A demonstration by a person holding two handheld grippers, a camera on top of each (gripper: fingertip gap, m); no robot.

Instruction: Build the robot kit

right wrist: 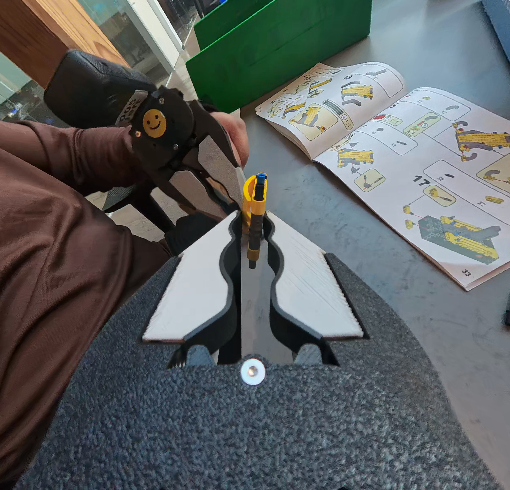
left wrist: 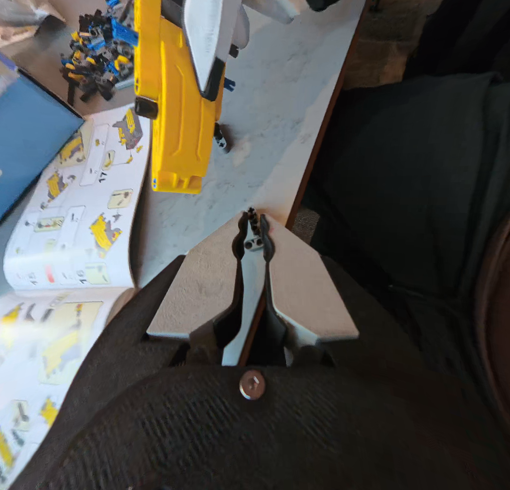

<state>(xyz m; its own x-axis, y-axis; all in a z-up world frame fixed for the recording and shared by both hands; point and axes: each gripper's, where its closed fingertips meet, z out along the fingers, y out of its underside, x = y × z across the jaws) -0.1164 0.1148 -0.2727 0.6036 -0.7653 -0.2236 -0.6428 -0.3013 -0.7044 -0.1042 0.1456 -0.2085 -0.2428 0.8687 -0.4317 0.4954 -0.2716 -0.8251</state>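
Left wrist view: a pale marbled table [left wrist: 276, 112] carries, at its far side, an open instruction booklet [left wrist: 82, 201], a blue box [left wrist: 30, 134] and a heap of loose building pieces [left wrist: 96, 54] in black, blue and yellow. Right wrist view: two green bins [right wrist: 276, 43] stand beyond the same booklet, and a brown sleeve [right wrist: 55, 214] fills the left of the frame.

The yellow panel assembly [left wrist: 179, 123] is held above the table by the right gripper [left wrist: 212, 90], whose white fingers are clenched on its upper part; its long axis runs away from the left camera, roughly in line with the table edge. In the right wrist view the same assembly is seen end-on as a narrow yellow and black strip with a blue pin at its far tip.

The left gripper [left wrist: 254, 223] is pinched shut on a small black axle piece [left wrist: 252, 219] with a grey connector [left wrist: 251, 243] behind it. It lies just short of the panel's near end, axle pointing towards it, apart from it. A loose black pin [left wrist: 222, 139] rests on the table beside the panel.
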